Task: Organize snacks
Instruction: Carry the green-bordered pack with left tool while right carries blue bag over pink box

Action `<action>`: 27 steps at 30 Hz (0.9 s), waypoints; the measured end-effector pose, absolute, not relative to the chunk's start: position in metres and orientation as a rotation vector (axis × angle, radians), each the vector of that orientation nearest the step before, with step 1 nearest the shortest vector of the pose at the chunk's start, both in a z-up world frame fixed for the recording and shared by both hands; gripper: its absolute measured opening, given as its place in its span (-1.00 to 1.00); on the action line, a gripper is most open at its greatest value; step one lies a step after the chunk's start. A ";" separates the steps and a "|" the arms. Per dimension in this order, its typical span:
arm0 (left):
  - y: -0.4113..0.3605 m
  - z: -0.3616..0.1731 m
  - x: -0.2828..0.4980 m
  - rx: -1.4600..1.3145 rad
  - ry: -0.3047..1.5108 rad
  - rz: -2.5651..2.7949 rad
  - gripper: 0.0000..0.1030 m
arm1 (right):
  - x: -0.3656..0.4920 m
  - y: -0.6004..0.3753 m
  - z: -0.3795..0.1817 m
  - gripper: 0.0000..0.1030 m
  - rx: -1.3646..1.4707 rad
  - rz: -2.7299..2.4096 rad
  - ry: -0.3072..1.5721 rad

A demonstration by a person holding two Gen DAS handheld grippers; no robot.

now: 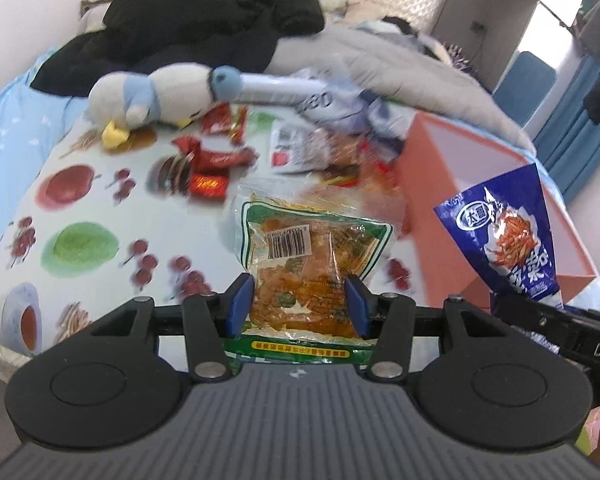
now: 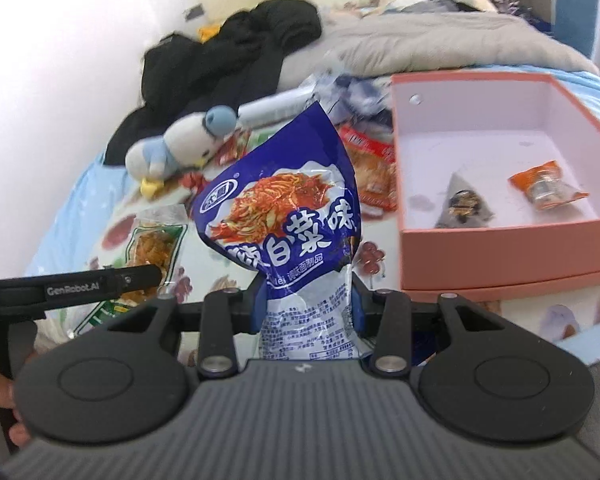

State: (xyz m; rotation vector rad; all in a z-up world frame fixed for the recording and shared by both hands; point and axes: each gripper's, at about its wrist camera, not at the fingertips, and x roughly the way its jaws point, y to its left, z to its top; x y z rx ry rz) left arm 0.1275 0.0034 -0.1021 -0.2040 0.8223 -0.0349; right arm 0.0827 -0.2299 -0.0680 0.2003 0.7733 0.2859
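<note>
- Left gripper (image 1: 298, 306) pinching a clear green-edged snack pack (image 1: 312, 248), jaws closed partway on its lower half, long axis running straight away from the camera, hanging over the fruit-print sheet (image 1: 80, 208).
- Right gripper (image 2: 308, 312) clamping a blue snack bag (image 2: 288, 216), standing upright, top corner leaning slightly right.
- Only showing in the right wrist view: inside of the pink box (image 2: 504, 248), holding two small packets (image 2: 546, 186).

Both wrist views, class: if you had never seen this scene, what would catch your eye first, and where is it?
First, the two packets held up close: the right gripper clamps a blue snack bag, and the left gripper grips a green-edged clear packet. Next, the pink box to the right, with two small snacks inside, and the plush penguin lying behind the scattered wrappers.
</note>
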 end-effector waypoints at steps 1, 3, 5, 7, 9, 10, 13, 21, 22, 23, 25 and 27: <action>-0.001 -0.096 0.125 -0.204 0.812 -0.045 0.08 | 0.079 -0.234 -0.063 -0.16 0.209 0.280 0.765; -0.010 -0.086 0.121 -0.206 0.795 -0.065 0.08 | 0.073 -0.241 -0.056 -0.16 0.223 0.264 0.750; -0.021 -0.079 0.119 -0.198 0.779 -0.086 0.08 | 0.065 -0.249 -0.048 -0.16 0.239 0.249 0.733; -0.031 -0.073 0.118 -0.196 0.768 -0.109 0.08 | 0.059 -0.258 -0.040 -0.16 0.252 0.230 0.714; -0.042 -0.070 0.119 -0.175 0.766 -0.122 0.08 | 0.055 -0.266 -0.034 -0.16 0.263 0.212 0.697; -0.046 -0.069 0.120 -0.169 0.766 -0.131 0.08 | 0.052 -0.271 -0.031 -0.16 0.266 0.201 0.687; -0.063 -0.065 0.123 -0.165 0.765 -0.169 0.08 | 0.047 -0.286 -0.025 -0.16 0.275 0.168 0.664; -0.110 -0.058 0.141 -0.149 0.776 -0.270 0.08 | 0.040 -0.320 -0.023 -0.16 0.300 0.098 0.643; -0.115 -0.057 0.144 -0.146 0.776 -0.280 0.08 | 0.041 -0.324 -0.023 -0.16 0.307 0.091 0.644; -0.120 -0.056 0.148 -0.143 0.776 -0.287 0.08 | 0.041 -0.327 -0.023 -0.16 0.312 0.086 0.643; -0.130 -0.055 0.156 -0.139 0.779 -0.299 0.08 | 0.045 -0.334 -0.024 -0.16 0.317 0.072 0.641; -0.140 -0.055 0.167 -0.140 0.789 -0.314 0.08 | 0.049 -0.340 -0.025 -0.16 0.319 0.063 0.640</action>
